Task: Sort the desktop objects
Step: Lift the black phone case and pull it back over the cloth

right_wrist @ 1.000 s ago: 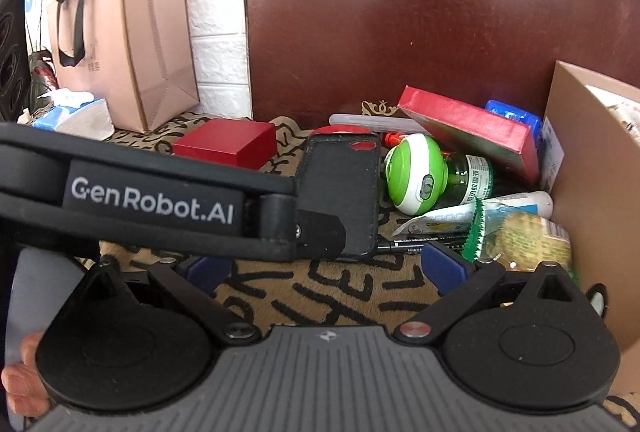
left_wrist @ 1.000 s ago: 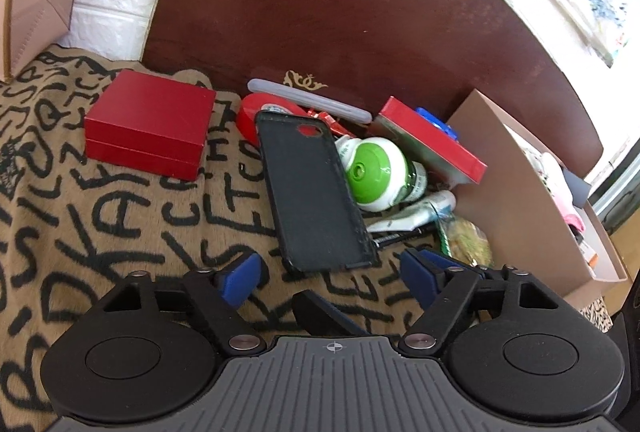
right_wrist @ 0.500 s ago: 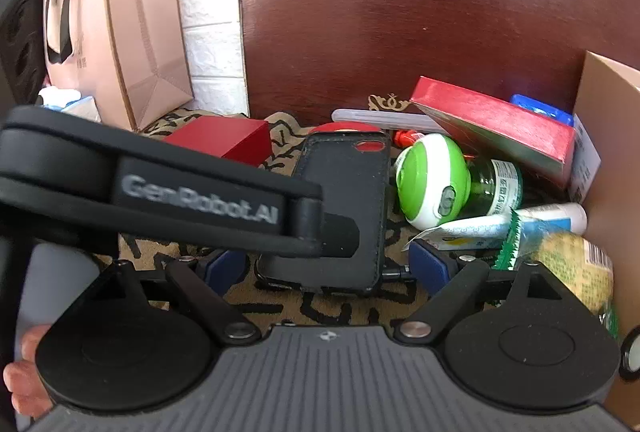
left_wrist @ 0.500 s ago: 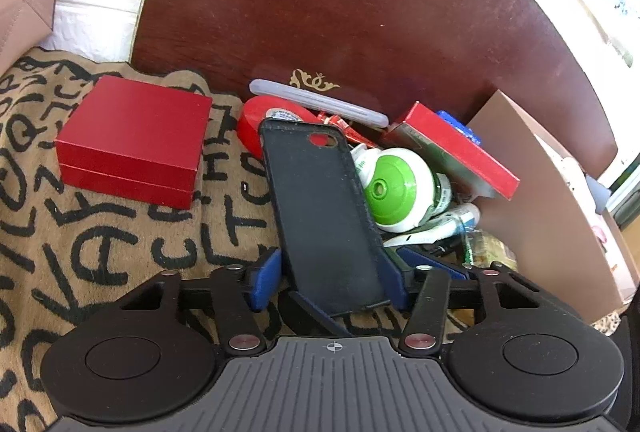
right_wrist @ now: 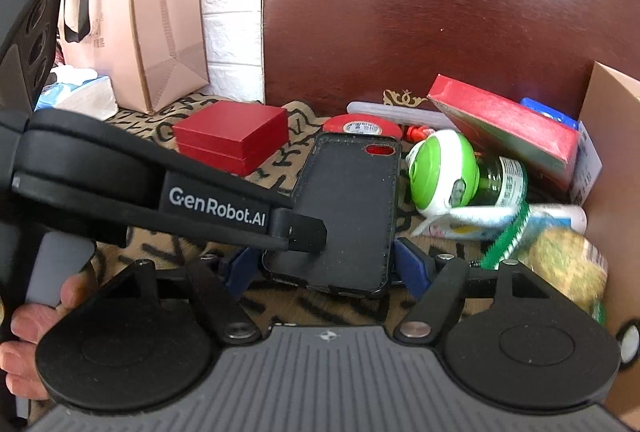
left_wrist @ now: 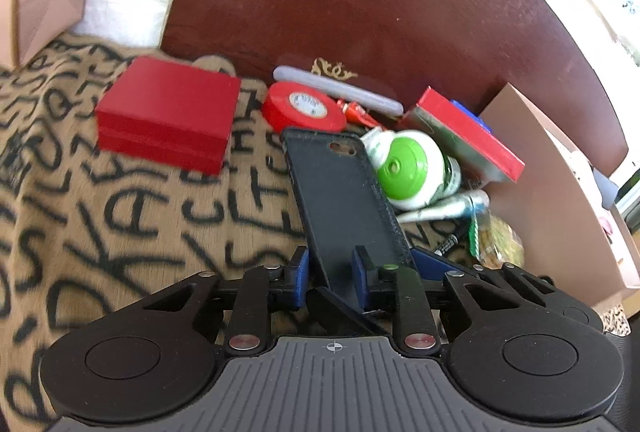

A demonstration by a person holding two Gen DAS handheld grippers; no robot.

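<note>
A black phone case lies among clutter on a lettered tan cloth. My left gripper is shut on the case's near end and tilts it up. In the right wrist view the case sits between the blue fingers of my right gripper, which is open around its near end. The left gripper's black body crosses that view from the left. A red box, a red tape roll and a green-capped bottle lie close by.
A flat red box leans on a cardboard box at the right. A snack packet, a tube and a pen lie beside the case. A dark wooden board stands behind. A pink paper bag stands at the left.
My left gripper moved forward and closed on the phone case's near end, lifting it off the tape roll. My right gripper moved forward until its open fingers flank the case.
</note>
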